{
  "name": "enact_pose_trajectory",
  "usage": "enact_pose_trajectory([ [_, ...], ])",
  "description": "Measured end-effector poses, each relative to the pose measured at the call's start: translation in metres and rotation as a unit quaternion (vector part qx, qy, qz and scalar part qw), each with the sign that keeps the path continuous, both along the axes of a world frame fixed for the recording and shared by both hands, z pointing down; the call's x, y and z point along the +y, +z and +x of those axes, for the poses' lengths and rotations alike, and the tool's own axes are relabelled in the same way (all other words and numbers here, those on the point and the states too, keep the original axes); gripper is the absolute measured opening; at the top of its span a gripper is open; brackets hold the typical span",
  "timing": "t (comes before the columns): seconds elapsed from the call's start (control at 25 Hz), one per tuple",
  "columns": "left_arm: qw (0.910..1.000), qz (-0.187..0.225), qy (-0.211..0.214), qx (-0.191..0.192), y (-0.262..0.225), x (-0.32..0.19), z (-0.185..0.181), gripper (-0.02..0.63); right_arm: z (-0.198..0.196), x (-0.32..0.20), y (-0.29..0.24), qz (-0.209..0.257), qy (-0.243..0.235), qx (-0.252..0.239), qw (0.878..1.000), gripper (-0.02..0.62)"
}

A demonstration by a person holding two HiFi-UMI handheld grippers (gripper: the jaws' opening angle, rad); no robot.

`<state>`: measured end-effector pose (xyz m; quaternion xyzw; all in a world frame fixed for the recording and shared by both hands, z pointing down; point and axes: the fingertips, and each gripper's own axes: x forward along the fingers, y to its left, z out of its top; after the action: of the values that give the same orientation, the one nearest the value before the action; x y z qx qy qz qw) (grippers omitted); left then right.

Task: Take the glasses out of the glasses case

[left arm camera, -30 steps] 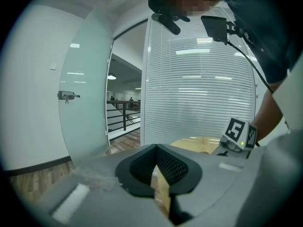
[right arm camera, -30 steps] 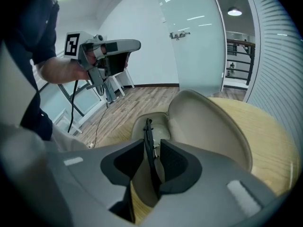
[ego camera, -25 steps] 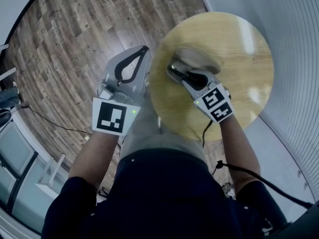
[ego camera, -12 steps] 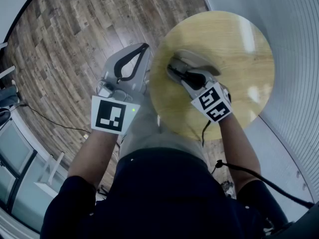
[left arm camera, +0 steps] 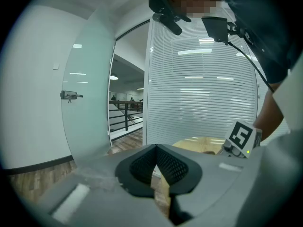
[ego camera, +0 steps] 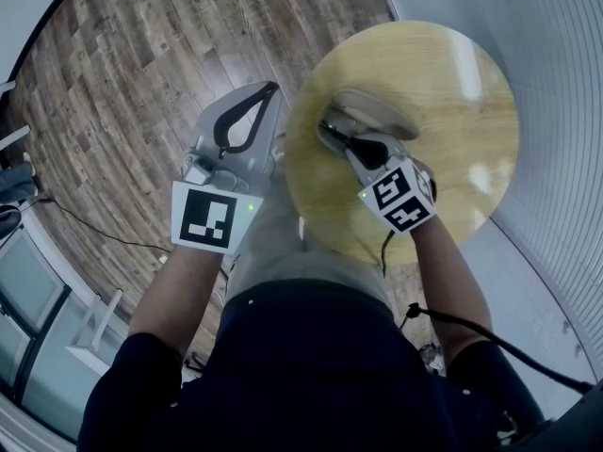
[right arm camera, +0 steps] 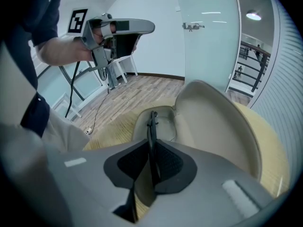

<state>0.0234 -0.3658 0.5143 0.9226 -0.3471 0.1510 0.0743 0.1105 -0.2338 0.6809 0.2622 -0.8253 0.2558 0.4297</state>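
On the round wooden table point(ego camera: 452, 83) lies a beige glasses case point(ego camera: 377, 111), its lid point(right arm camera: 213, 122) standing open. Dark-framed glasses point(right arm camera: 151, 122) rest in the case's lower half and rise out of it on edge. My right gripper point(ego camera: 345, 145) points steeply down into the case. Its jaws have just been closing, and the pads point(right arm camera: 165, 162) now press on the thin dark frame between them. My left gripper point(ego camera: 268, 94) hangs off the table's left edge over the floor, shut with nothing in it point(left arm camera: 155, 148).
Wooden floor point(ego camera: 141, 83) surrounds the table. A blind-covered wall point(ego camera: 556, 111) runs along the right. A black cable point(ego camera: 452, 320) trails from the right gripper. The person's legs are under the table's near edge.
The right gripper's jaws have closed onto the glasses frame, and the gripper has tilted slightly. The left gripper has not moved.
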Motion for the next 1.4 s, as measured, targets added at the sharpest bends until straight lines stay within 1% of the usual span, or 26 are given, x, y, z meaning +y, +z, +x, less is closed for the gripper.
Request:
enact_pose_trajectory([
  [0.2,0.9999,0.008,0.005,0.006,-0.009,0.001,-0.001,0.006,-0.002,-0.006,-0.008,0.007,0.011,-0.001,1.000,0.051],
  [0.64,0.9995,0.022,0.020,0.003,-0.021,0.005,0.004,0.006,0.008,-0.012,-0.023,0.044,0.041,0.006,0.998,0.049],
  [1.12,0.9980,0.048,0.039,0.017,-0.063,0.010,0.013,0.006,0.011,-0.020,-0.061,0.075,0.063,0.012,0.995,0.049],
  [1.4,0.9966,0.065,0.047,0.020,-0.084,0.014,0.013,0.006,0.019,-0.021,-0.088,0.102,0.082,0.013,0.991,0.049],
])
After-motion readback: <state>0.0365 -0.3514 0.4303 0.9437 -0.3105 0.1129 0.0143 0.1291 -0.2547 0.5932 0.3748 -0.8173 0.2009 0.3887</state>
